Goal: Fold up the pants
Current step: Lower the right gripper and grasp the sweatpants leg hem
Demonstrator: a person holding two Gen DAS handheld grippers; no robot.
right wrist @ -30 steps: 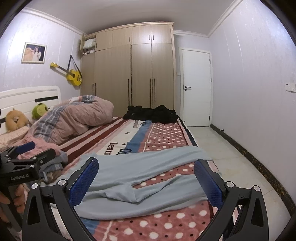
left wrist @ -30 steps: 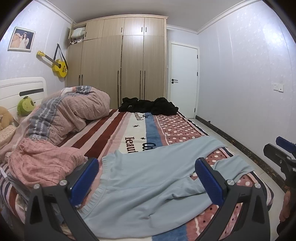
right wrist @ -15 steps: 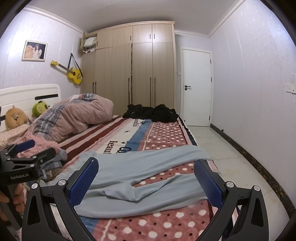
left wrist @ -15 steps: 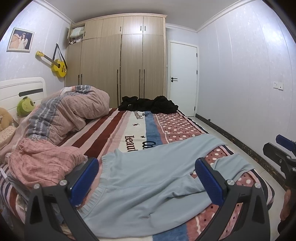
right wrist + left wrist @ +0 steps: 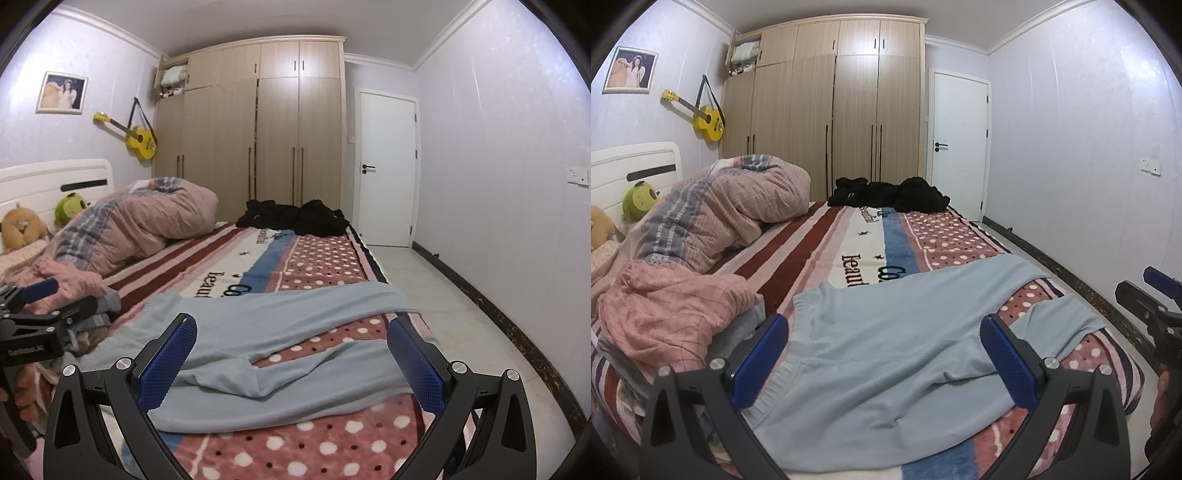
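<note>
one pants [image 5: 886, 354], two hand-held grippers spread wide

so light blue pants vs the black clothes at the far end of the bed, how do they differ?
The light blue pants lie spread out flat with legs apart; the black clothes sit bunched in a heap. The pants are near, right under the open left gripper and open right gripper; the black clothes lie at the far edge by the wardrobe. Both rest on the bed's patterned blanket, ungripped.
</note>
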